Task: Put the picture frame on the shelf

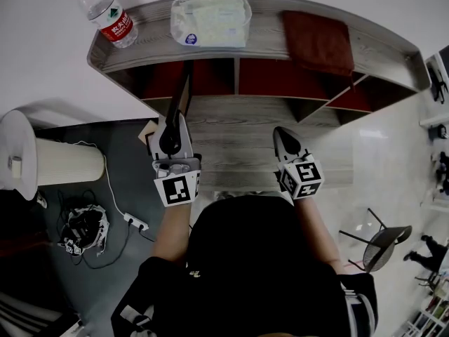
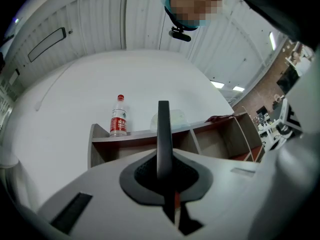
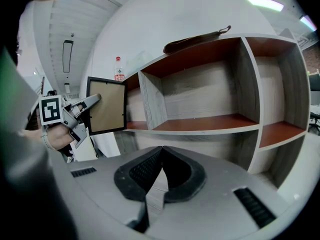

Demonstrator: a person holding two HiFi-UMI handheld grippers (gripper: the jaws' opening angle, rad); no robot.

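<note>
The picture frame has a thin black rim and a brown backing. My left gripper is shut on its edge and holds it upright in front of the left end of the wooden shelf. In the left gripper view the frame stands edge-on between the jaws. From the right gripper view the frame's brown back shows, with the left gripper on its left side, just before the shelf's lower left compartment. My right gripper is shut and empty, pointing at the shelf's middle compartments.
On the shelf top stand a water bottle, a pack of tissues and a folded red-brown cloth. A white cylinder and a power strip with cables lie on the dark floor at left. A chair is at right.
</note>
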